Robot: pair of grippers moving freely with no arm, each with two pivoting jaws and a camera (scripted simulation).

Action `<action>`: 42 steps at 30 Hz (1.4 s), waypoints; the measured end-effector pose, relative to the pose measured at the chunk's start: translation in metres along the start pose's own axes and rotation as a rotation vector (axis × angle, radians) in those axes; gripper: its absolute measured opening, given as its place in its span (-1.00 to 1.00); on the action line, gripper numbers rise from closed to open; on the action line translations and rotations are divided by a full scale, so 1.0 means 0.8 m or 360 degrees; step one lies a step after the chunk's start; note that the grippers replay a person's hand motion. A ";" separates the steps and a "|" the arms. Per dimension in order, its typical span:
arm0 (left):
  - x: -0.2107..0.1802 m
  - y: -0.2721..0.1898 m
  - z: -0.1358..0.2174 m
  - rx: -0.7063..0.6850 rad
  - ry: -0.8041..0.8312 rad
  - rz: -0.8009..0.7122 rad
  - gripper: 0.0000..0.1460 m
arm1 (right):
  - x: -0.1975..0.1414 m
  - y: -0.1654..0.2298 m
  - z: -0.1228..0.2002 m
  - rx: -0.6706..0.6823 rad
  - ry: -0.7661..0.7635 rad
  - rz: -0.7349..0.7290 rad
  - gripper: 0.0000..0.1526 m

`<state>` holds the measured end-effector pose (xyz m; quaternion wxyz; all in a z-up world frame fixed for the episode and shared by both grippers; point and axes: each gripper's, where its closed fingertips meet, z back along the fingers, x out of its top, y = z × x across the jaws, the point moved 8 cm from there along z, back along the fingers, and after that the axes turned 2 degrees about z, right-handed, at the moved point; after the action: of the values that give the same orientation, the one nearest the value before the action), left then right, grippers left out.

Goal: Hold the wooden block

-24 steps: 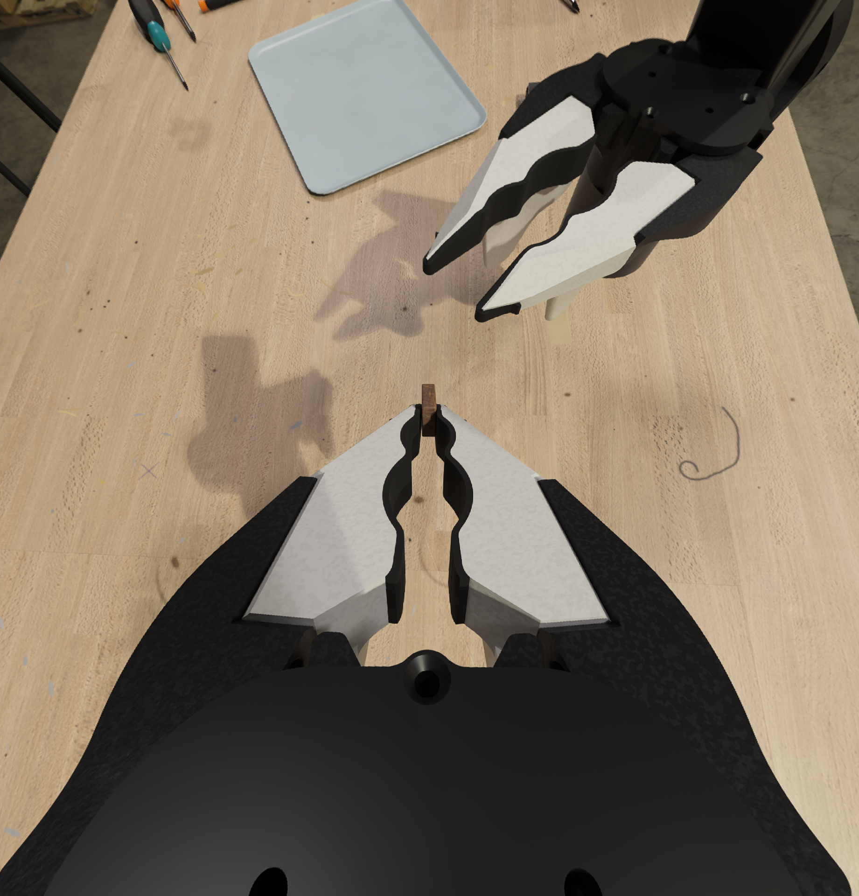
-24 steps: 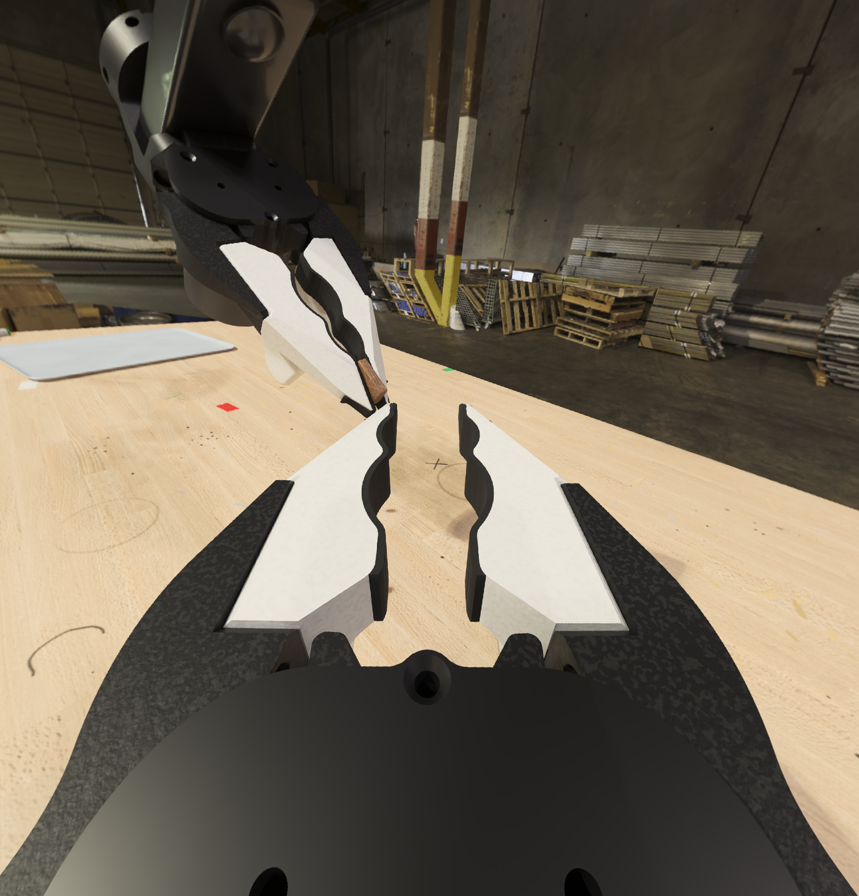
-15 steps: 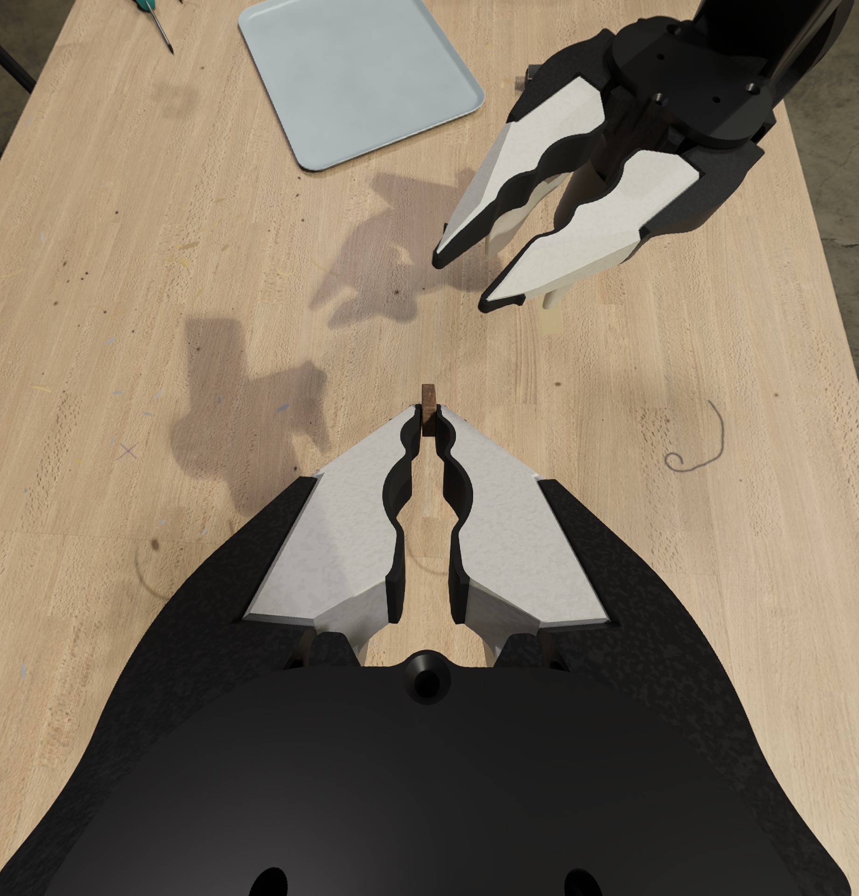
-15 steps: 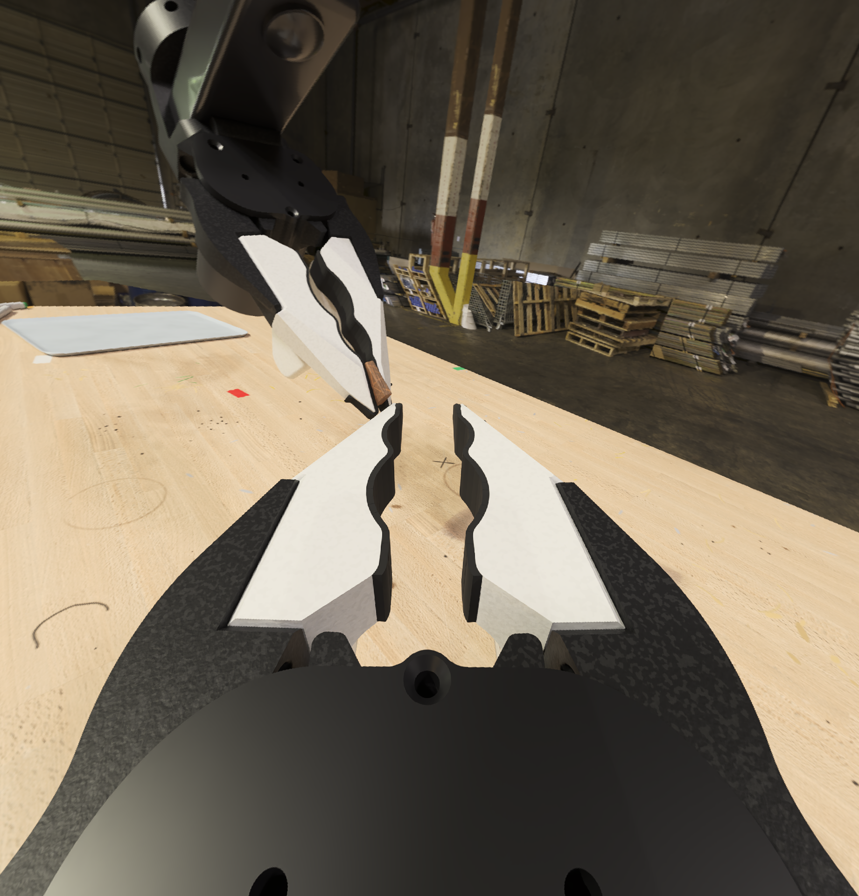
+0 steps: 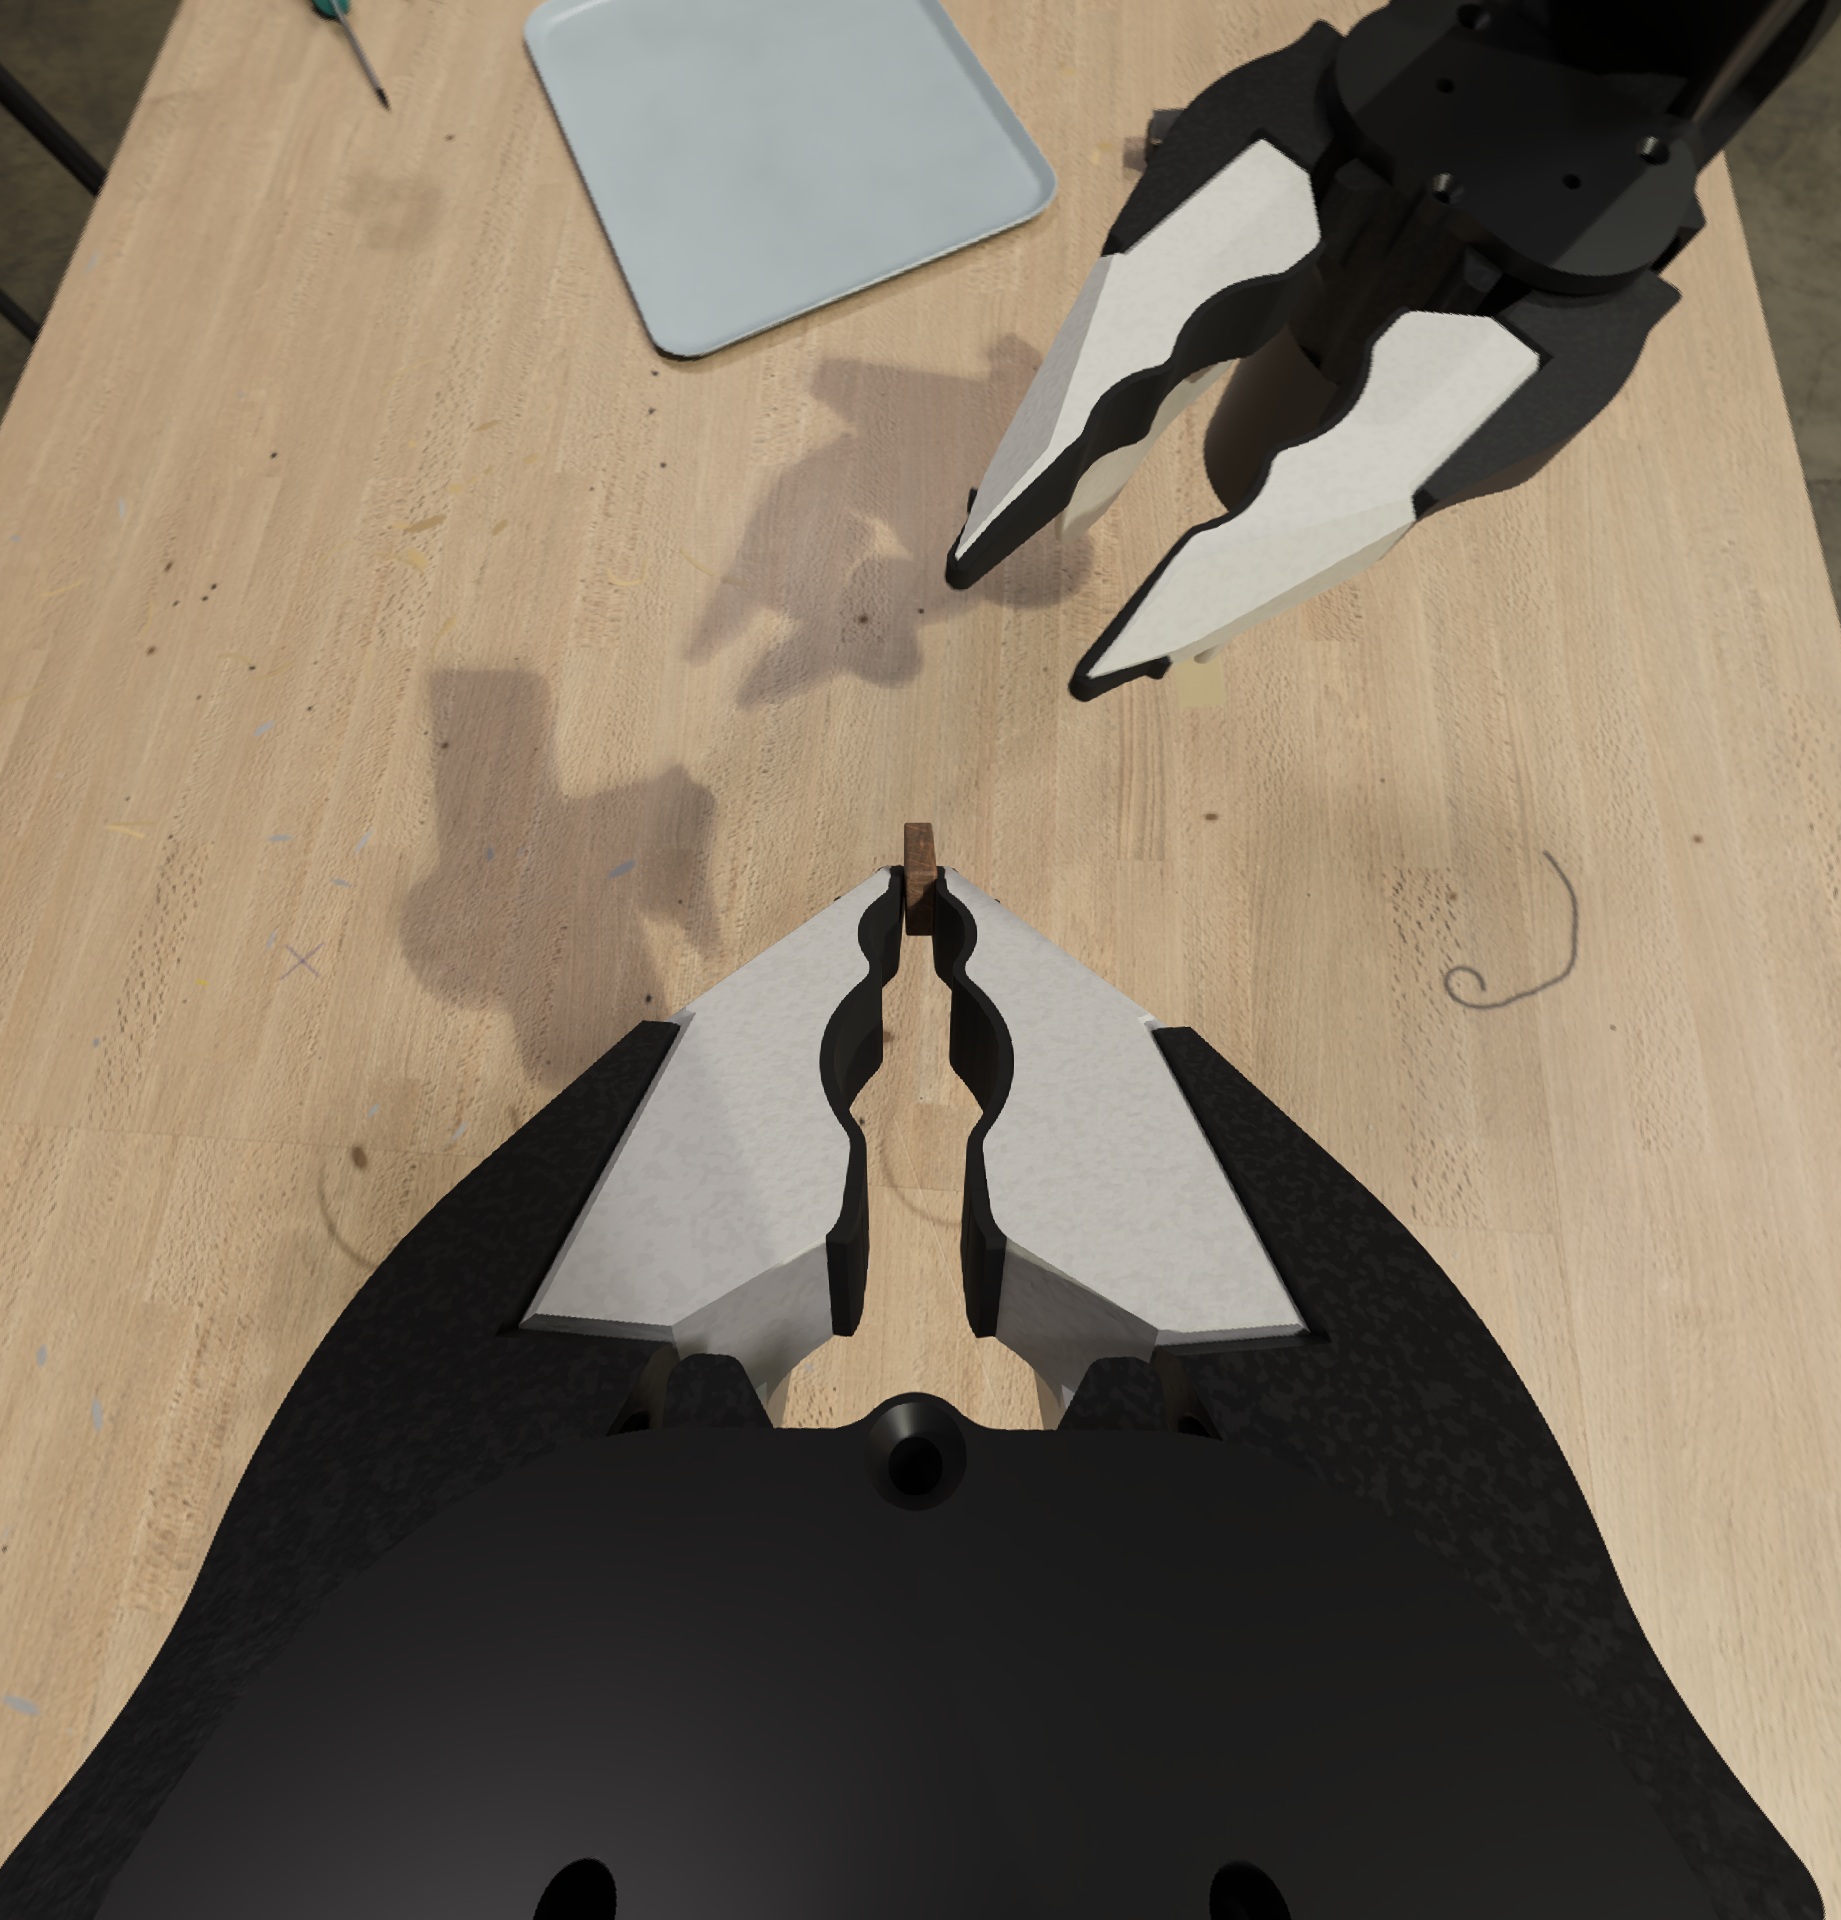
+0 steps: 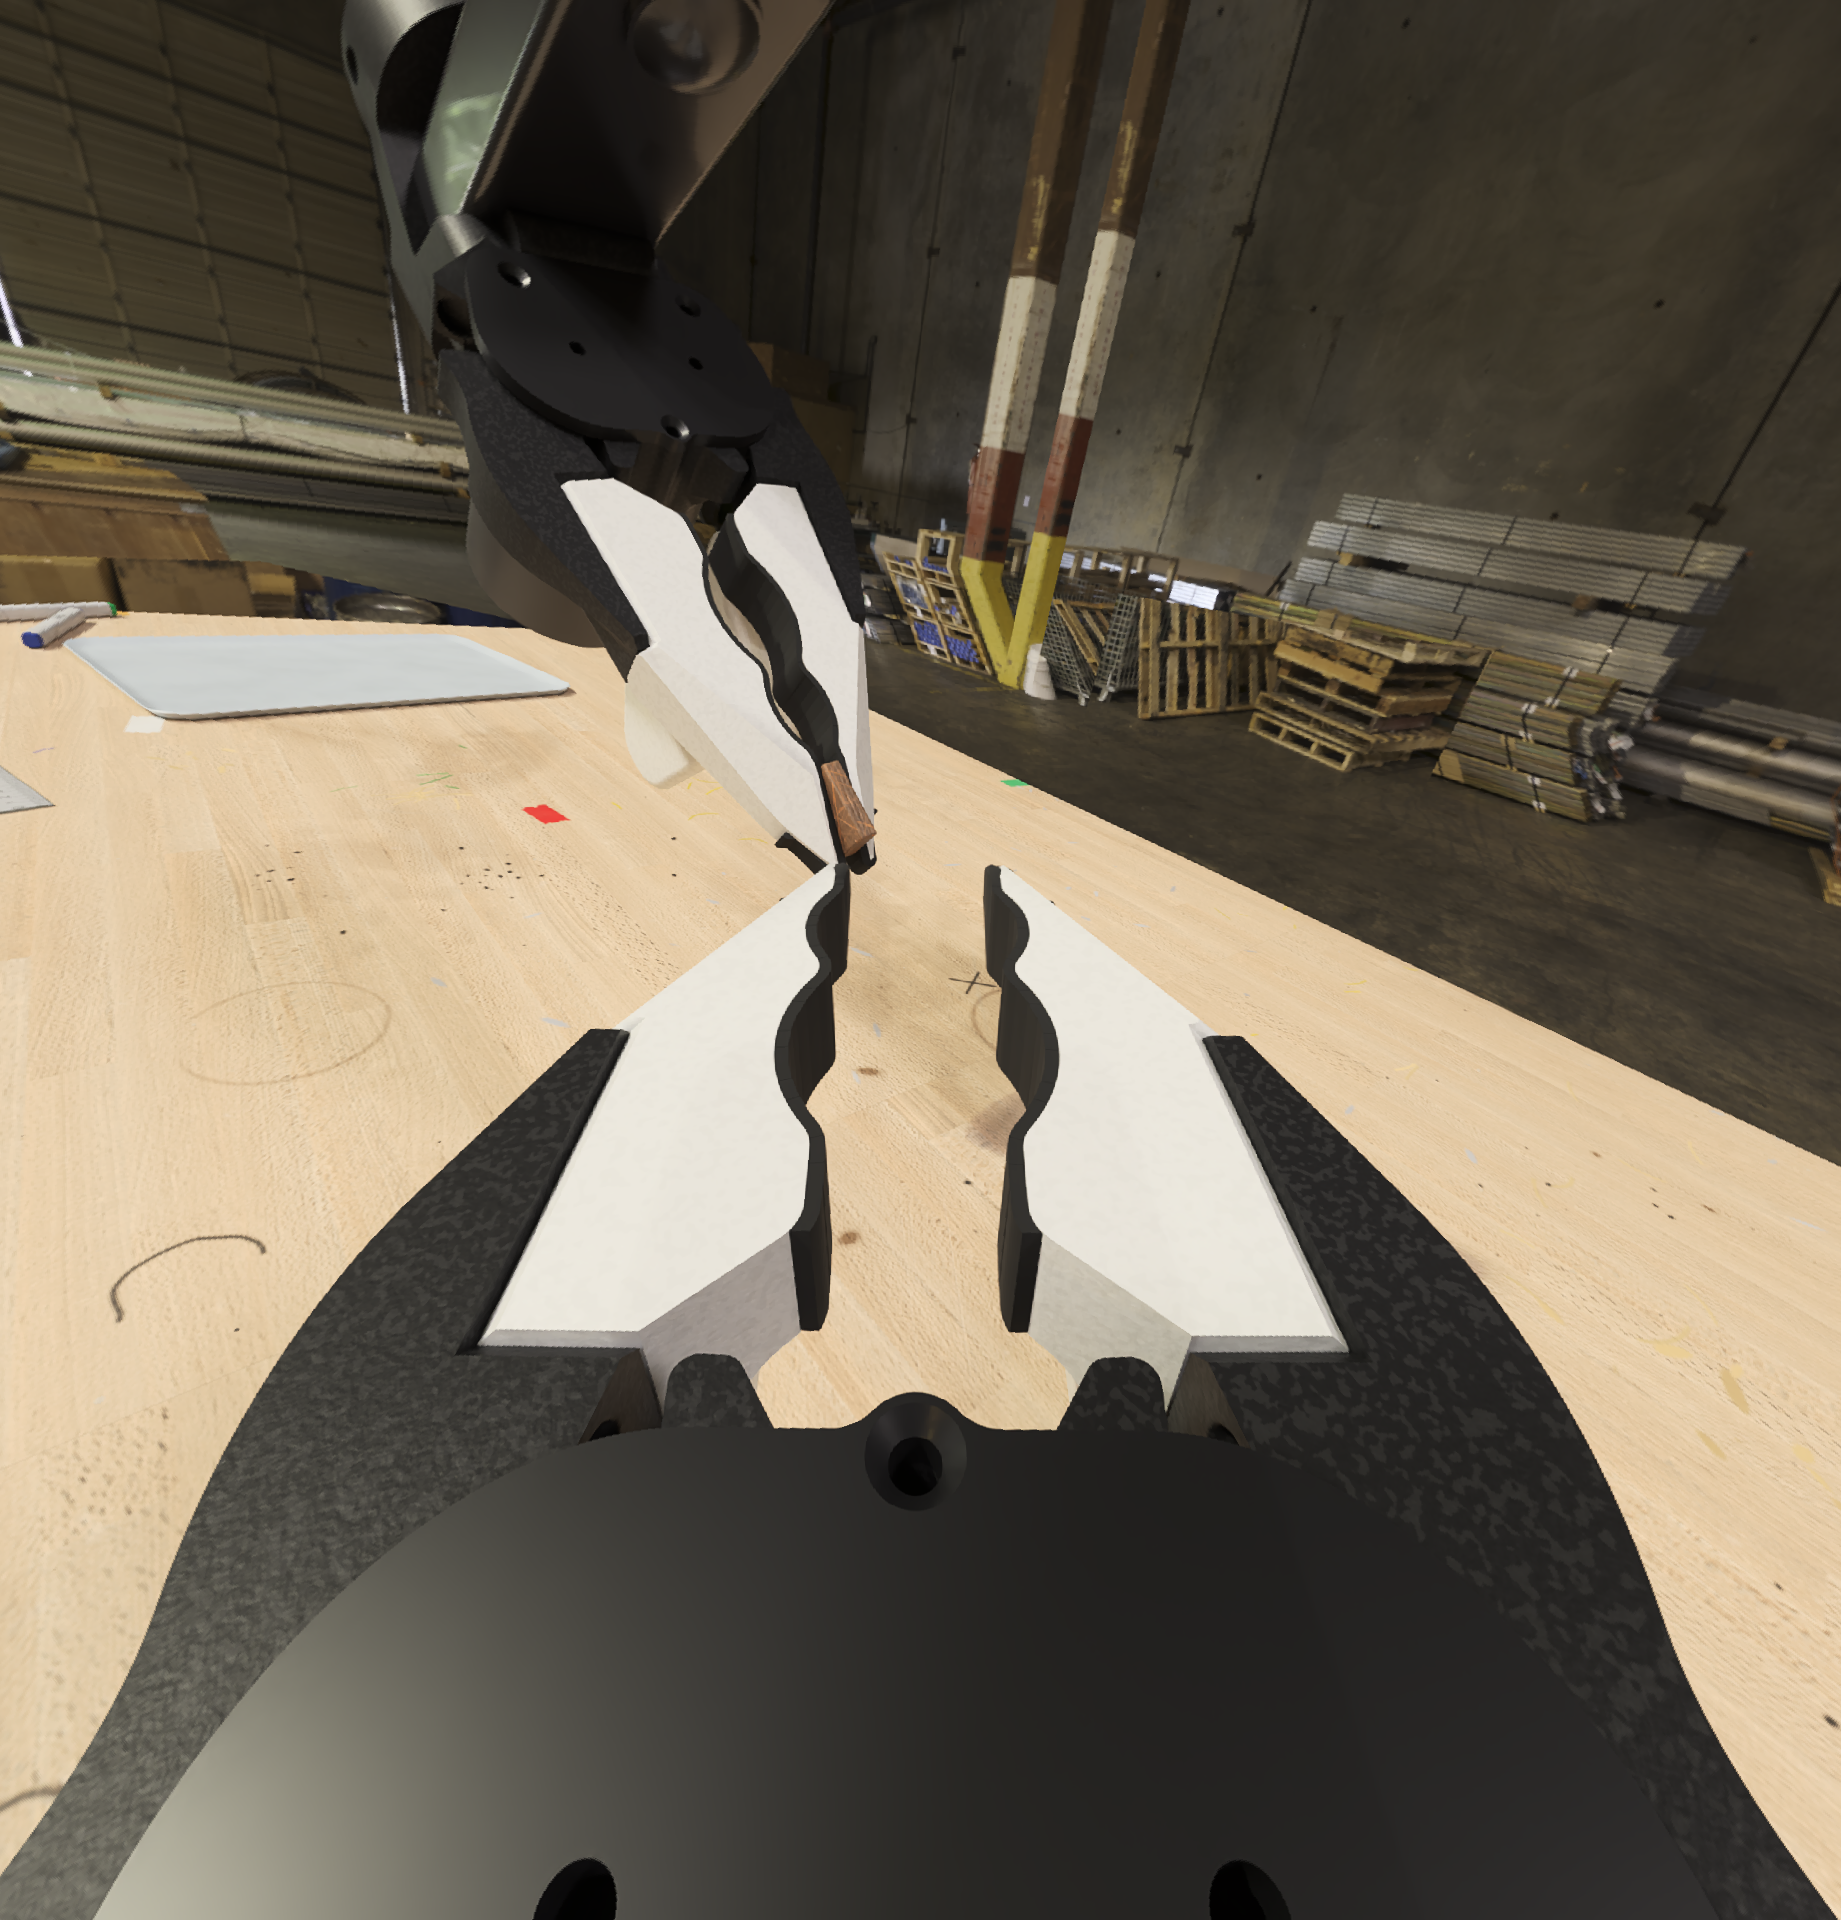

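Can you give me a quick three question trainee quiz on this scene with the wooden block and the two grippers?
1. True or false: the wooden block is pinched at the tips of the left gripper.
2. The right gripper is: A) open and empty, B) shut on the block, C) resting inside the tray.
3. Fill in: the pale blue tray lies on the wooden ____.

Key: 1 true; 2 A; 3 table.

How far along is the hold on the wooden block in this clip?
Done: the left claw is shut on the wooden block, pinched at its fingertips and lifted clear of the table. In hand: holding it aloft. The right claw is open and empty nearby. Nothing visibly remains.
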<state>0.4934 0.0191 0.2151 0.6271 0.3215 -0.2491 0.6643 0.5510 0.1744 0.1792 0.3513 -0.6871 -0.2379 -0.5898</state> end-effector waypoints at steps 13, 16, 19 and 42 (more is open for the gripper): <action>-0.055 0.019 -0.006 0.0363 -0.0298 0.0407 -0.94 | -0.037 -0.028 0.006 -0.0352 0.0514 -0.0071 -0.40; -0.058 0.015 -0.007 0.0370 -0.0309 0.0411 -0.94 | -0.035 -0.026 0.000 -0.0361 0.0508 -0.0084 -0.43; -0.059 0.011 -0.005 0.0393 -0.0287 0.0375 -0.94 | -0.034 -0.024 -0.003 -0.0347 0.0522 -0.0077 -0.44; -0.063 0.012 0.017 0.0448 -0.0330 0.0398 -0.94 | -0.036 -0.033 0.011 -0.0460 0.0650 -0.0166 -0.45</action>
<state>0.4855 -0.0260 0.1875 0.4597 0.4391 -0.2550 0.7286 0.5317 0.2003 0.1557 0.2594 -0.5835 -0.1102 -0.7616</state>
